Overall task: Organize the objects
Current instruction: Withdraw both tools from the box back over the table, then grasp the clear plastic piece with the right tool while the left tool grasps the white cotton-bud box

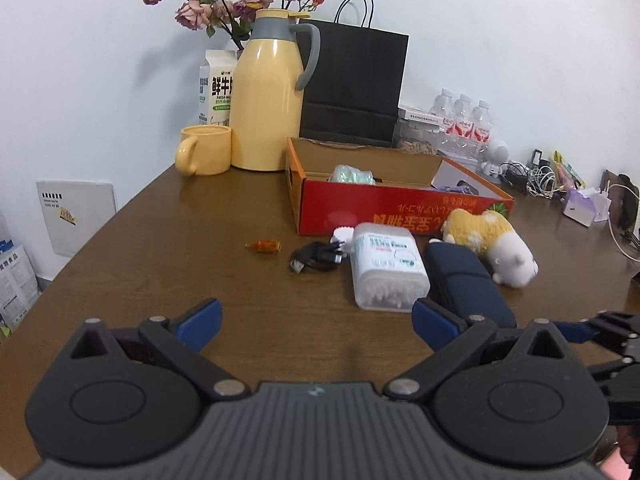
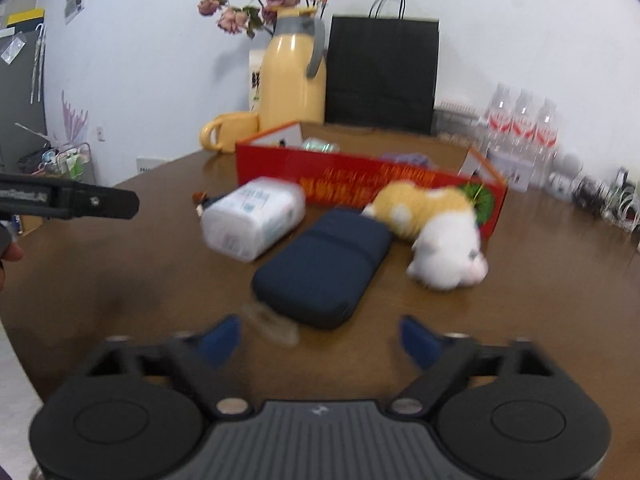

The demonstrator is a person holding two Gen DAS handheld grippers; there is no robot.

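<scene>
I have both grippers low over the tabletop [image 1: 140, 248], pointing toward the red box [image 1: 400, 206] at the back. My right gripper [image 2: 320, 338] stands open with nothing between its fingers; the near end of the navy case [image 2: 324, 270] lies just beyond the tips. The case's long axis runs away from me and slants to the right, toward the plush toy [image 2: 436, 232], whose yellow end seems to touch its far corner. I'd judge the right hand the nearer one to the case. To take it across the narrow width I'd need to roll the wrist so the fingers straddle its sides.

My left gripper [image 1: 316, 320] is open and empty too. Ahead of it and to the right lies the clear swab box [image 1: 386, 266], long axis pointing away from me, just beside the case. Left of the swab box sit a black cable [image 1: 316, 260] and, farther left, an orange wrapped candy [image 1: 264, 246].

The red box is open-topped and already holds a pale green packet [image 1: 352, 174]; I take it as the place for the loose things.

Writing: the milk carton [image 1: 216, 88] behind the yellow jug [image 1: 268, 96] reads "FRESH MILK" under large Chinese characters. The red box's yellow print is upside down to me, and the swab box label is too small to read.
</scene>
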